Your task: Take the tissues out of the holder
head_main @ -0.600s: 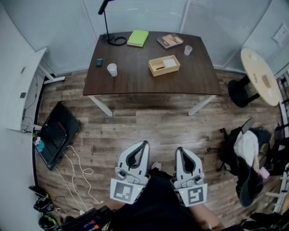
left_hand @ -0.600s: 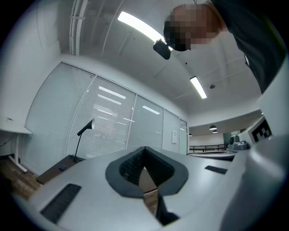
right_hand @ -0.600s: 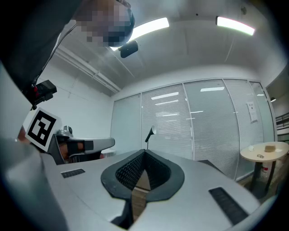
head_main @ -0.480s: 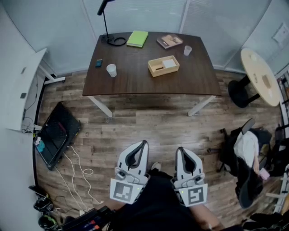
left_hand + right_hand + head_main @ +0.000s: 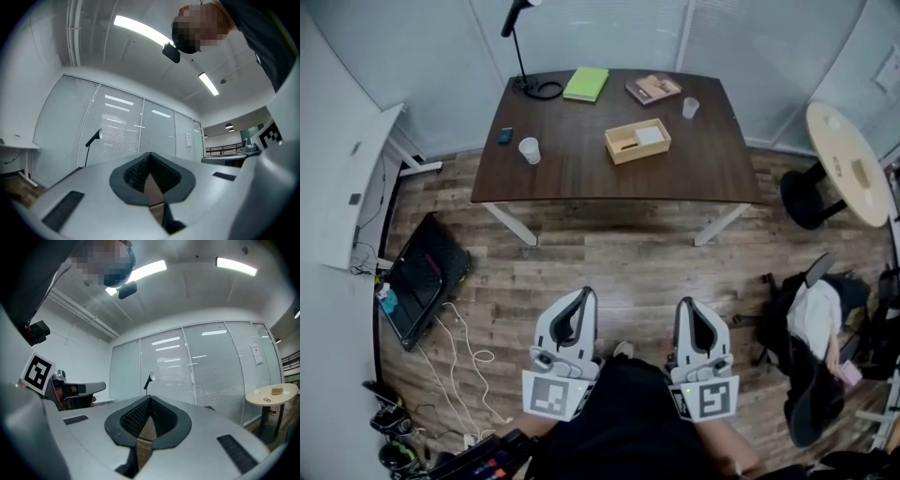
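Observation:
A light wooden holder (image 5: pixel 637 141) sits on the dark table (image 5: pixel 581 169) far ahead, with white tissues (image 5: pixel 650 135) lying in its right part. Both grippers are held close to the person's body, well short of the table and above the wooden floor. My left gripper (image 5: pixel 584 292) is shut with nothing between its jaws, and my right gripper (image 5: pixel 685 302) is likewise shut and empty. In the left gripper view the left gripper (image 5: pixel 150 153) points at the glass wall, its jaws together. The right gripper (image 5: pixel 150 397) in its own view does the same.
On the table stand a white cup (image 5: pixel 529 149), a green notebook (image 5: pixel 587 82), a book (image 5: pixel 653 88), a clear cup (image 5: pixel 690 106), a phone (image 5: pixel 504 135) and a lamp (image 5: pixel 525 56). A round side table (image 5: pixel 848 159), a chair with clothes (image 5: pixel 811 319) and a black case (image 5: pixel 422 281) with cables stand around.
The two grippers have drifted slightly apart, the left one leftward and the right one rightward. Both stay shut and empty.

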{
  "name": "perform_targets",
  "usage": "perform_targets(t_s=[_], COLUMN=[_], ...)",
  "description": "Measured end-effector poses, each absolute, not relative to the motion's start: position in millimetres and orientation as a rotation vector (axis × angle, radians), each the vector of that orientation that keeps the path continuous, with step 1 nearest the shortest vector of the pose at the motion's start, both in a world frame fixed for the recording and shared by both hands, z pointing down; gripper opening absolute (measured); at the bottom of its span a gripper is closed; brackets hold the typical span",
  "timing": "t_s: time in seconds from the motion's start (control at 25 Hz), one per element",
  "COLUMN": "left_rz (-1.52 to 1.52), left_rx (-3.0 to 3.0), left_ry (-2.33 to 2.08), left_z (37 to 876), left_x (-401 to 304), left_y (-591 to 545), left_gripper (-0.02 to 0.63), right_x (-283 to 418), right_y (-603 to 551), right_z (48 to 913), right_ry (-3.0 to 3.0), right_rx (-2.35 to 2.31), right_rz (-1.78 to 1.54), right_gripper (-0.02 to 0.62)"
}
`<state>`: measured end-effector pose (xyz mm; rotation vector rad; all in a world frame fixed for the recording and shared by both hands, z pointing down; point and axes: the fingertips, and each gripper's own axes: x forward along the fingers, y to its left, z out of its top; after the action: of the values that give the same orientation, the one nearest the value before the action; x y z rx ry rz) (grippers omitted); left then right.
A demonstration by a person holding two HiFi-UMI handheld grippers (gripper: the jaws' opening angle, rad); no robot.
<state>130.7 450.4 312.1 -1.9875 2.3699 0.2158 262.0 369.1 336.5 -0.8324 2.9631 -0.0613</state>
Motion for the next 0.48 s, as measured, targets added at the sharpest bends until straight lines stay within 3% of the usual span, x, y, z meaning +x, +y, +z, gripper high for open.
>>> perform_targets(t_s=[0.48], left_rz=[0.133], left_rx=[-2.004], left_ry=[2.323], left_z=[312.1], left_x=[157.1], left_y=[405.3], left_gripper=[-0.002], right_x=[257.3], right_y=[329.0], right_z=[341.7], right_ry=[2.993], right_rx=[-0.753], right_rz=[-0.037], right_gripper=[0.009])
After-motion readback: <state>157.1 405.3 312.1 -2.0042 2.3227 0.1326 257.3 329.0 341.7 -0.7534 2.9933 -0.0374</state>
